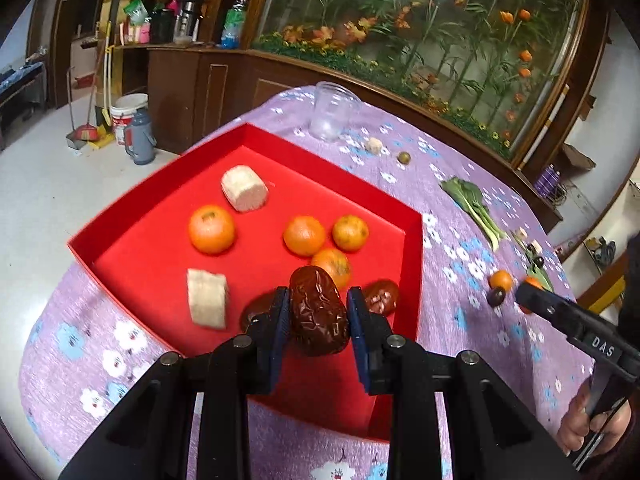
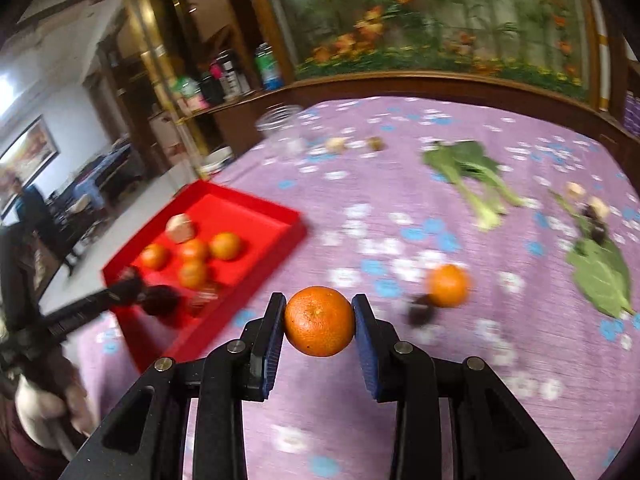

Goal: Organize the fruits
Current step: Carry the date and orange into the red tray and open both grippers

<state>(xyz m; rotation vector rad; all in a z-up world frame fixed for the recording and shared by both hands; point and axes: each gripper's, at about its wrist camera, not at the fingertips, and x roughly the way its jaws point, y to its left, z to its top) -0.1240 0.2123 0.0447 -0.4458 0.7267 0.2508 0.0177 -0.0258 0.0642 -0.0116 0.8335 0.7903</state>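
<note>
the dried date (image 1: 319, 316) sat clamped in the left gripper (image 1: 318, 314), long axis running along the fingers, hanging over the red tray (image 1: 412, 264) near its front edge, so a release looked close. the right gripper (image 2: 319, 322) pinched a tangerine (image 2: 319, 321) above the purple cloth (image 2: 400, 208), the tray off to its left
</note>
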